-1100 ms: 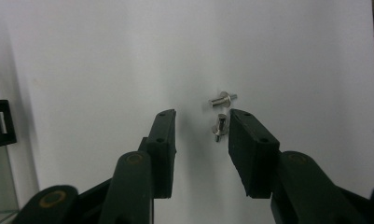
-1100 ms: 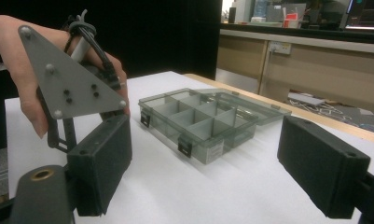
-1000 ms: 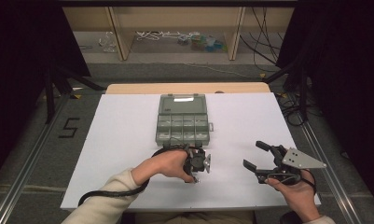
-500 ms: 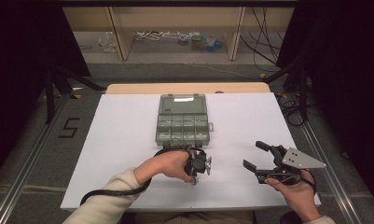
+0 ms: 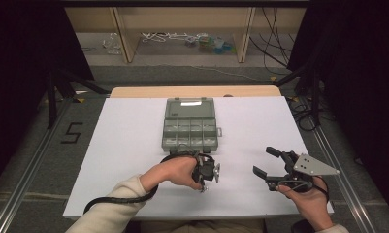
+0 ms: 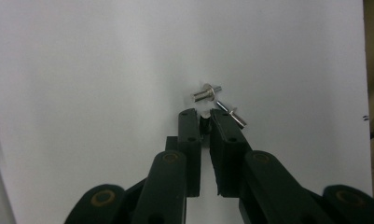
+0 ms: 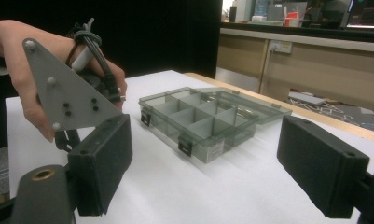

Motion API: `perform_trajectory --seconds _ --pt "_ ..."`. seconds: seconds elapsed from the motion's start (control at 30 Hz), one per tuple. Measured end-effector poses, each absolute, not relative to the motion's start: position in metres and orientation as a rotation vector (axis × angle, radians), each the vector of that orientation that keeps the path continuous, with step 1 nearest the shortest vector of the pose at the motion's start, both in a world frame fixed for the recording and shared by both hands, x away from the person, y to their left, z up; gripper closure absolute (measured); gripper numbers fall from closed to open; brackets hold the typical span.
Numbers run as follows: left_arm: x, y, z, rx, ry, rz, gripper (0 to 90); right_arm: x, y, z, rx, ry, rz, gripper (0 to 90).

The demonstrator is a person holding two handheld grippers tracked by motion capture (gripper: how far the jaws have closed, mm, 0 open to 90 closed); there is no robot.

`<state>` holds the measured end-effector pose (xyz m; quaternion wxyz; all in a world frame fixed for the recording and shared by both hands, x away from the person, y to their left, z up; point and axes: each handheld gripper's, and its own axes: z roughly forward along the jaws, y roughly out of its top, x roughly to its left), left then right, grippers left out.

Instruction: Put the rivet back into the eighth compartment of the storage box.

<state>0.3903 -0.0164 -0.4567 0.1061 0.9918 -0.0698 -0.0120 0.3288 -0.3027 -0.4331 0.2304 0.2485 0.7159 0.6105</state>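
Three screws on the desk near me: my left tool (image 6: 202,117) has just been closing and now pinches one screw (image 6: 205,116) at its tips. Lift straight up, w/o nudging the other two (image 6: 204,94). Right tool (image 5: 268,165) gapes, idle; box (image 5: 189,127) ahead, lid open.

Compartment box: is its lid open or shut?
Open. In the right gripper view the compartment box shows bare dividers, its clear lid lying flat behind it; whether anything sits inside, cannot tell.

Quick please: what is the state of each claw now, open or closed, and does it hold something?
Left claw: has just been closing, now shut on a small screw.
Right claw: open, holding nothing.
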Motion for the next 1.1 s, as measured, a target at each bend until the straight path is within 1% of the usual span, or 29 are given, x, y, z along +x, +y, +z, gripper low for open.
perform_trajectory --seconds 0.1,0.17,0.2,0.23,0.3,0.43,0.47,0.57,0.6,0.63,0.77,0.9,1.1 --pt "0.389 -0.015 -0.458 2.893 -0.155 -0.054 82.4 0.328 -0.304 -0.433 0.684 1.983 1.671 19.1" --pt "0.391 -0.014 -0.456 2.902 -0.168 -0.022 82.4 0.328 -0.304 -0.432 0.686 1.981 1.672 19.2" --pt "0.391 -0.013 -0.456 2.887 -0.141 -0.028 82.4 0.328 -0.304 -0.433 0.686 1.980 1.672 19.2" --pt "0.392 -0.012 -0.454 2.893 -0.167 -0.019 82.4 0.328 -0.303 -0.433 0.685 1.980 1.672 19.2" --pt "0.391 -0.010 -0.452 2.859 -0.129 -0.016 82.4 0.328 -0.303 -0.432 0.691 1.984 1.674 19.2" --pt "0.393 -0.006 -0.445 2.826 -0.122 0.021 82.4 0.328 -0.304 -0.433 0.687 1.979 1.673 19.3" --pt "0.393 -0.006 -0.444 2.807 -0.098 0.020 82.4 0.328 -0.304 -0.433 0.686 1.980 1.673 19.3" --pt "0.396 -0.003 -0.439 2.799 -0.115 0.055 82.4 0.329 -0.303 -0.433 0.686 1.965 1.683 19.4" --pt "0.394 -0.003 -0.440 2.769 -0.074 0.041 82.4 0.329 -0.304 -0.433 0.687 1.964 1.683 19.3" --pt "0.397 -0.001 -0.437 2.781 -0.110 0.063 82.4 0.327 -0.303 -0.433 0.714 1.982 1.686 19.4" --pt "0.398 0.003 -0.434 2.745 -0.097 0.087 82.3 0.329 -0.304 -0.433 0.681 1.968 1.684 19.5" --pt "0.400 0.009 -0.431 2.703 -0.086 0.108 82.4 0.327 -0.303 -0.433 0.718 1.984 1.686 19.6" --pt "0.404 0.013 -0.427 2.647 -0.072 0.178 82.4 0.327 -0.303 -0.433 0.721 1.985 1.688 19.7"
